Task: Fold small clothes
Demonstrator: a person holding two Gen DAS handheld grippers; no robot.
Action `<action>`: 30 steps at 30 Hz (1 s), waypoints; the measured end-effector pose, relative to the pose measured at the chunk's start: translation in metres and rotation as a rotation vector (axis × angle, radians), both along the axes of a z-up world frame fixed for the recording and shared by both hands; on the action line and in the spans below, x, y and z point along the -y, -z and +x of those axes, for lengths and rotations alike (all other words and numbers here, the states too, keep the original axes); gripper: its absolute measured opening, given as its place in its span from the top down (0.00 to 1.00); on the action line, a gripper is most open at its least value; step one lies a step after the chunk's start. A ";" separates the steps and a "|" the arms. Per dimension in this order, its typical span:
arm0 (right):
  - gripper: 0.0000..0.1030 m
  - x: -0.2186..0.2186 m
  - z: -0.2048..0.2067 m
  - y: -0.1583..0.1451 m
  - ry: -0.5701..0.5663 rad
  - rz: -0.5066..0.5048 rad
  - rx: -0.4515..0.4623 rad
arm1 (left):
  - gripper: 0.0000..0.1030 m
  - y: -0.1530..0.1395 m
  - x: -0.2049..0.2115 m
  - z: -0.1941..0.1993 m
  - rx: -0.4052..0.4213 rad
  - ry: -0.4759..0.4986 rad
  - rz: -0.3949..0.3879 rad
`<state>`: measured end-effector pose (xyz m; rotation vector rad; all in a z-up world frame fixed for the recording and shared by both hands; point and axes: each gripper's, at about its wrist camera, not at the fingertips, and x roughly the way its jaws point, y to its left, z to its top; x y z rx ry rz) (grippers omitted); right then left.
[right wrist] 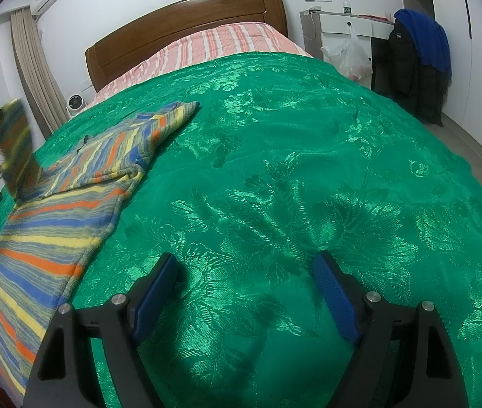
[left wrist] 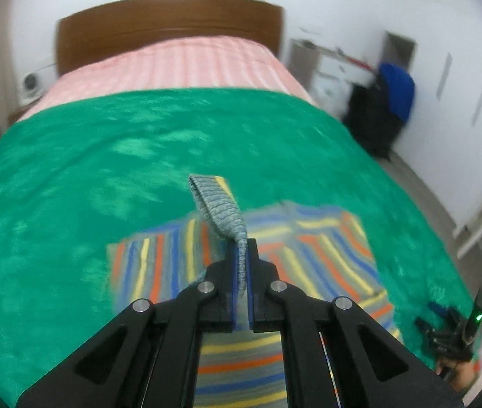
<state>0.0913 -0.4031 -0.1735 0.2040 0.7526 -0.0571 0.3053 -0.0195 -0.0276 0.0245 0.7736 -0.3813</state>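
One sleeve cuff (left wrist: 220, 210) of the striped sweater (left wrist: 309, 248) is pinched in your left claw (left wrist: 240, 255) — mid-fold; carry it across the body. Your right claw (right wrist: 247, 292) gapes empty over the green bedspread (right wrist: 292, 153).

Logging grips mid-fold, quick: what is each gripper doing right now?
Left gripper: shut on the cuff of the striped sweater, lifting it.
Right gripper: open, holding nothing, over the green bedspread.

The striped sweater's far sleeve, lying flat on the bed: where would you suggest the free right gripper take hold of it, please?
Probably at the cuff end of the striped sweater, coming from the open green bedspread side: it juts out free there, and the right gripper is open and empty.
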 end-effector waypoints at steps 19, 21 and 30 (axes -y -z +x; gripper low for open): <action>0.21 0.000 0.000 -0.001 -0.001 0.005 0.001 | 0.43 0.087 -0.126 -0.016 -0.080 -0.309 0.022; 0.21 -0.002 0.003 -0.007 -0.002 -0.013 -0.037 | 0.48 0.107 -0.142 -0.021 -0.127 -0.330 -0.003; 0.34 -0.081 0.086 -0.097 -0.244 0.295 -0.109 | 0.46 0.149 -0.130 -0.049 -0.055 -0.293 0.013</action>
